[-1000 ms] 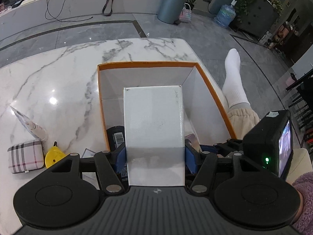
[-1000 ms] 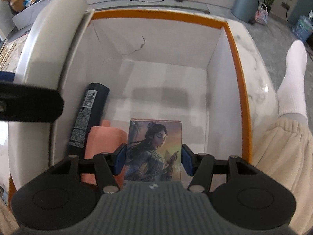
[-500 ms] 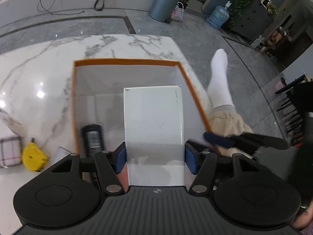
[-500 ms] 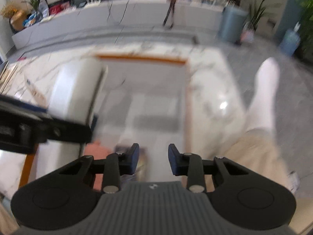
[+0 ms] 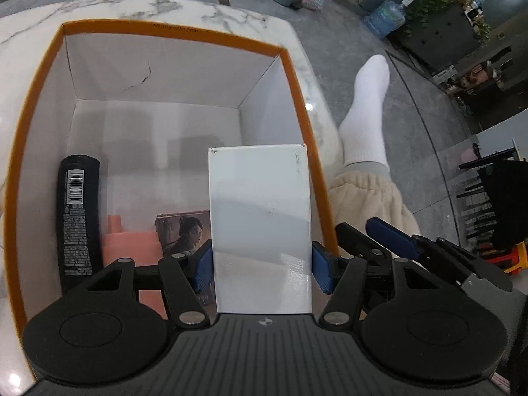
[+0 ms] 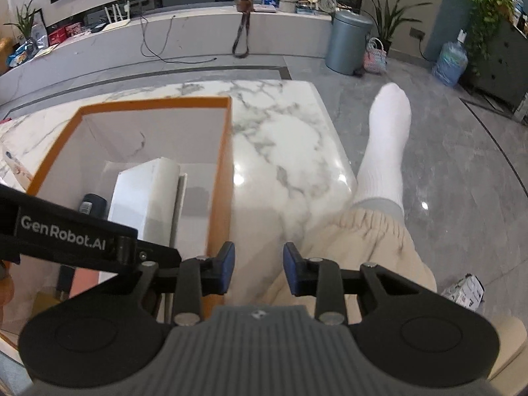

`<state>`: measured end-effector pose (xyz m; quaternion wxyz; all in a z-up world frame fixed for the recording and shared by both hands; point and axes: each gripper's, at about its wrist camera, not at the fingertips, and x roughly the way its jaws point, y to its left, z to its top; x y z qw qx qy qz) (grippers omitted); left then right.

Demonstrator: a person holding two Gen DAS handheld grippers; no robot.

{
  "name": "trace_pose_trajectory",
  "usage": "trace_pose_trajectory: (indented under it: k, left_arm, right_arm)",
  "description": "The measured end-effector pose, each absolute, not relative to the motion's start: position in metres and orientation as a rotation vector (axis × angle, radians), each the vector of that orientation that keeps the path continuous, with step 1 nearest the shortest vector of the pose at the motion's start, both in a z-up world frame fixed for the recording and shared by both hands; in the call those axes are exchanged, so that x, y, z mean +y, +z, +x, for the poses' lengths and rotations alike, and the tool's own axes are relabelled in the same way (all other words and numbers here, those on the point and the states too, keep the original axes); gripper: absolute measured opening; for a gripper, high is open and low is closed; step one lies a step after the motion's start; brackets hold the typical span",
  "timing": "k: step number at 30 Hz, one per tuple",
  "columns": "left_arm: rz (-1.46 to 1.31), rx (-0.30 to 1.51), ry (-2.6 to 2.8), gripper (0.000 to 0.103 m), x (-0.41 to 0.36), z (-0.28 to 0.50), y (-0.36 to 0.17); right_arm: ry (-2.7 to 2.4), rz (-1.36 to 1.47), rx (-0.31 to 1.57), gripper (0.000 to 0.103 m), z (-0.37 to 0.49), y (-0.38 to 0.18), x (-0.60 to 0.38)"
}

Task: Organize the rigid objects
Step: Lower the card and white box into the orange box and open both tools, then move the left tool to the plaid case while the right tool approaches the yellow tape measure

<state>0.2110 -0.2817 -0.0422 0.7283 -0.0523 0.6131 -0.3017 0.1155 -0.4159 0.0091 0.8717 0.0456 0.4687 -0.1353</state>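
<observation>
Pinching the white box (image 5: 260, 227) in my left gripper (image 5: 262, 269), I hold it over the orange-rimmed carton (image 5: 171, 38) – just inside its right wall. My right gripper (image 6: 259, 272) – pressed nearly together, empty – hangs outside that wall.

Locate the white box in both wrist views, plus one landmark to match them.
Left wrist: the white box stands centre-right, clamped between the left gripper pads, over the right side of the orange-rimmed box.
Right wrist: the white box sits left of centre, inside the orange-rimmed box, behind the other gripper's arm.
Shared landmark: the black bottle, lying left of the white box in both.
</observation>
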Motion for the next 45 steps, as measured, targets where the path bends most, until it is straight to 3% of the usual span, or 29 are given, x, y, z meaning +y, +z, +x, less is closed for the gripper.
trace_pose_trajectory:
  k: [11, 22, 24, 33, 45]
  left_arm:
    - [-0.143, 1.479, -0.655, 0.069, -0.283, 0.217, -0.062]
    - [-0.078, 1.378, -0.742, 0.064, -0.255, 0.208, -0.018]
    - [-0.048, 1.342, -0.748, 0.063, -0.243, 0.206, -0.004]
    - [0.057, 1.186, -0.712, 0.061, -0.163, 0.196, 0.054]
    - [0.064, 1.148, -0.569, 0.058, -0.050, 0.202, 0.064]
  right_arm:
    - [-0.262, 0.112, 1.007, 0.032, 0.104, 0.001, -0.421]
    - [-0.254, 0.026, 0.964, 0.030, 0.103, 0.017, -0.396]
    - [-0.259, -0.001, 0.950, 0.024, 0.103, 0.021, -0.390]
    - [-0.141, -0.038, 0.873, 0.026, 0.109, 0.042, -0.340]
    - [0.185, -0.094, 0.867, 0.026, 0.134, 0.048, -0.229]
